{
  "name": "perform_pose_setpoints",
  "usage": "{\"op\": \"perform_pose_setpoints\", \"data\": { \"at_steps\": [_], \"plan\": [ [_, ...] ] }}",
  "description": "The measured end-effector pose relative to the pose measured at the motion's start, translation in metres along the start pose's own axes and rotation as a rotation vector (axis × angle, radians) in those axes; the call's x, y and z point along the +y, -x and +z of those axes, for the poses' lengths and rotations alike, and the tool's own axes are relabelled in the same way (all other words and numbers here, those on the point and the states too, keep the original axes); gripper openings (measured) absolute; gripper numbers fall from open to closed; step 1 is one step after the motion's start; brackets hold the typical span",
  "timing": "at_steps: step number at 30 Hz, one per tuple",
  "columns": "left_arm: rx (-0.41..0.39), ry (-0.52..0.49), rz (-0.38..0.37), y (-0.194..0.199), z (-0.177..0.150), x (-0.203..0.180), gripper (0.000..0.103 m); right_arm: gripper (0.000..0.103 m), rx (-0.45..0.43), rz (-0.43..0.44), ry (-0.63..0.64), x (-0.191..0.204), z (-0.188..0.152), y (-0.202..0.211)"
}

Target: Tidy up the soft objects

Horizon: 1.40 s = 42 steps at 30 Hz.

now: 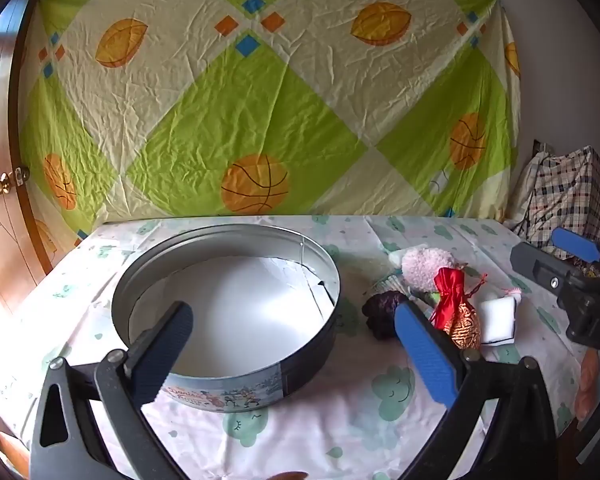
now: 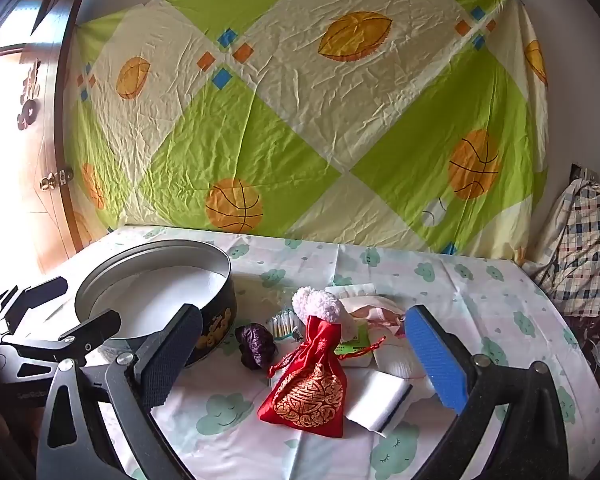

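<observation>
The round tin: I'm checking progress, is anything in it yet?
Empty of soft objects. The round tin shows only a white liner; the red pouch and the rest lie on the table beside it.

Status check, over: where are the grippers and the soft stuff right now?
Left gripper open over tin. Right gripper open, red pouch between fingers, ungripped. Tin holds only white liner. Nothing blocking.

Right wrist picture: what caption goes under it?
Open right gripper hovering over a red pouch beside an empty round tin.
</observation>
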State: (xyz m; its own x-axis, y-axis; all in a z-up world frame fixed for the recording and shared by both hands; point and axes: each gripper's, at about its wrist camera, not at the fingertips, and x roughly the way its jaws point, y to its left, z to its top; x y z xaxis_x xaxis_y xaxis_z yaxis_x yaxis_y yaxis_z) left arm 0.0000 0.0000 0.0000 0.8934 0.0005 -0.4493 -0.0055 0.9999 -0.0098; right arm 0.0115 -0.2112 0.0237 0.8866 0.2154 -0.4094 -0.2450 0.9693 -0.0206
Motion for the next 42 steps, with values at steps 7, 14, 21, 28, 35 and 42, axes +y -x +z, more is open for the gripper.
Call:
{"op": "perform_pose_setpoints", "data": {
  "at_steps": [7,14,21,28,35,42],
  "plan": [
    [0.001,0.011,-0.006,-0.002,-0.001,0.004,0.103,0.103,-0.007,0.007,-0.01,-0.001,-0.002,0.0],
    [0.0,0.031,-0.005,-0.001,-0.007,0.007,0.103,0.103,-0.006,0.007,-0.012,-0.002,-0.006,-0.001],
    [0.002,0.041,-0.012,-0.001,-0.004,0.006,0.103,0.103,-0.005,0.008,-0.012,-0.001,-0.005,0.0],
    [0.001,0.041,-0.014,0.0,-0.004,0.006,0.103,0.103,-0.005,0.011,-0.014,-0.001,-0.007,0.002],
    [0.004,0.038,-0.015,-0.001,-0.003,0.005,0.103,0.102,-0.008,0.014,-0.03,-0.007,-0.011,0.0],
    [0.005,0.036,-0.016,-0.002,-0.004,0.003,0.103,0.103,-0.016,-0.01,-0.027,-0.009,-0.01,0.001]
  ]
}}
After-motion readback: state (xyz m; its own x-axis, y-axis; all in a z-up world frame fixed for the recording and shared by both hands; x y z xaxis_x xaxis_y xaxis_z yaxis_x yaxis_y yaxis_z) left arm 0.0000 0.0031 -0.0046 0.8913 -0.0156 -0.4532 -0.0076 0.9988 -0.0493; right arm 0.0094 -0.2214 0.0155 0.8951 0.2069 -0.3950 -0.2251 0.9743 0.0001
